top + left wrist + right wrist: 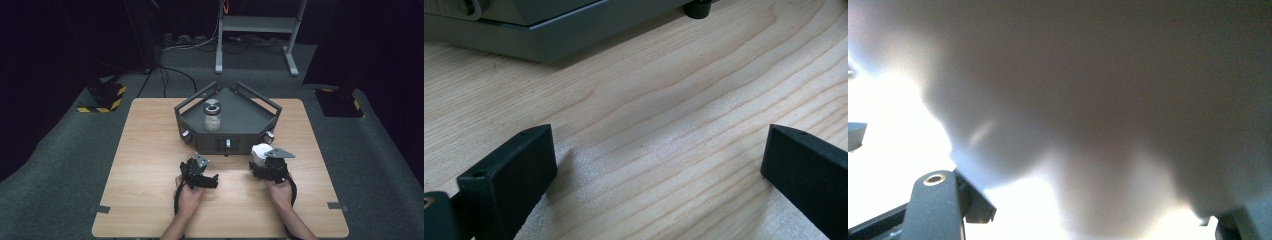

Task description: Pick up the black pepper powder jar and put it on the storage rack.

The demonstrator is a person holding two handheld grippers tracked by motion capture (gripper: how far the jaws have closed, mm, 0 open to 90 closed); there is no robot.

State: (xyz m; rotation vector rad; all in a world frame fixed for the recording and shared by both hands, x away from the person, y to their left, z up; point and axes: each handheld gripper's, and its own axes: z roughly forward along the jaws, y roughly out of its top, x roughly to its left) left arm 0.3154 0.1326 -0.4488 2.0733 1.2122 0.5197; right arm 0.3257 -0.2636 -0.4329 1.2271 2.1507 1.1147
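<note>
Dark room, wooden table (150,165). Grey tray (245,120) at far middle, jar (212,115) upright inside. My left tool (659,165) jaws apart, empty, low over bare wood near tray, probably waiting. My right tool (267,159) clamped on white object (260,151) beside tray's front corner; lens crowded by it.

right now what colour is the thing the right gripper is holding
White; the object in the right gripper shows best in the high view.
</note>
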